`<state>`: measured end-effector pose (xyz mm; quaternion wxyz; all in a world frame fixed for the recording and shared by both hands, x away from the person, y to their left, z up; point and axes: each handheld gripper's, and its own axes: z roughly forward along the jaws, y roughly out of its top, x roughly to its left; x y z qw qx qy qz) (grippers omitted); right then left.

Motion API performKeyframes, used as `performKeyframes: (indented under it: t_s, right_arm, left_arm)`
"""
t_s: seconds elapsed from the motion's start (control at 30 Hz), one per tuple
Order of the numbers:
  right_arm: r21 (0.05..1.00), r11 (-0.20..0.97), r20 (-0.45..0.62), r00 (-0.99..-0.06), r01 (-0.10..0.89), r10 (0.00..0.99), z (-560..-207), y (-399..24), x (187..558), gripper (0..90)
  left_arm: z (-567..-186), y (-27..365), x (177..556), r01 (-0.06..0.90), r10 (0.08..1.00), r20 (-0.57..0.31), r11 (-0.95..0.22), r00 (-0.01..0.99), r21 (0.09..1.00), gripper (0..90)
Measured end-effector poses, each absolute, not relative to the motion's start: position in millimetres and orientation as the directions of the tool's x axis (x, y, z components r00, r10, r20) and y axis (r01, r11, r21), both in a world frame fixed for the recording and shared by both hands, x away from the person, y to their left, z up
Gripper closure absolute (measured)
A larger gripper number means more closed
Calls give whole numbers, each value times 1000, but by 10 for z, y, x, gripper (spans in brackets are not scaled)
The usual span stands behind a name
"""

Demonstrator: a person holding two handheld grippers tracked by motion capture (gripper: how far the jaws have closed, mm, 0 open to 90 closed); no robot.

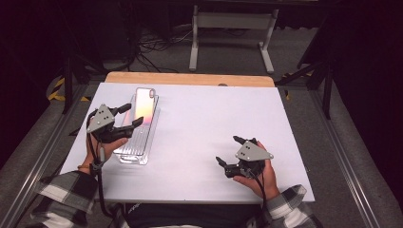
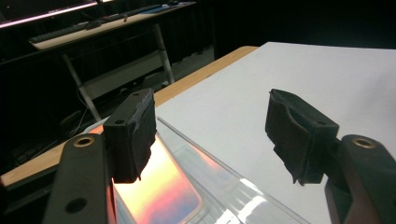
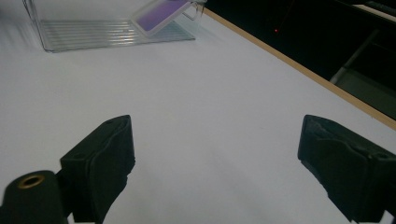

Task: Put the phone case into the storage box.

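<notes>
Hovering my left gripper (image 1: 127,115) just over the phone (image 1: 144,105), I have its jaws parted with nothing pinched between them; in the left gripper view one pad (image 2: 132,135) hangs above the glowing screen and the other sits off over bare table. The phone lies tilted, its far end propped up on the clear plastic tray (image 1: 138,140), which I judge makes an edge easier to catch. My right gripper (image 1: 229,152) rests low on the white table (image 1: 199,123), well apart from the tray, jaws also spread and empty, likely waiting its turn. The tray looks hard, glossy and ribbed along its floor; the phone is a slim, smooth slab with rounded corners; the pads are matte black and rubbery.
</notes>
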<state>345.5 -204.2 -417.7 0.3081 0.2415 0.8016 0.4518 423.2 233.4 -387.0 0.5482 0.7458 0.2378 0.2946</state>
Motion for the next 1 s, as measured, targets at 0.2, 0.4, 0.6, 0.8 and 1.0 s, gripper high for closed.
performKeyframes:
  t_s: [0.2, 0.4, 0.6, 0.8, 1.0]
  right_arm:
    - [873, 475, -275, -695, 108, 664, -4178, -2038, 3453, 112]
    - [874, 475, -277, -696, 104, 663, -4174, -2035, 3447, 112]
    - [875, 472, -274, -697, 104, 663, -4174, -2034, 3447, 105]
    - [877, 468, -270, -698, 106, 664, -4176, -2033, 3451, 89]
    - [880, 463, -262, -702, 108, 662, -4178, -2033, 3453, 82]
  left_arm:
    - [-3862, 2282, 4191, 26, 666, 184, -293, 723, 956, 309]
    - [-3862, 2245, 4177, 22, 661, 185, -291, 727, 956, 281]
    - [-3863, 2220, 4170, 25, 659, 178, -286, 731, 958, 220]
    - [-3873, 2209, 4177, 31, 662, 168, -278, 731, 960, 153]
    - [-3884, 2189, 4177, 42, 655, 151, -270, 740, 962, 89]
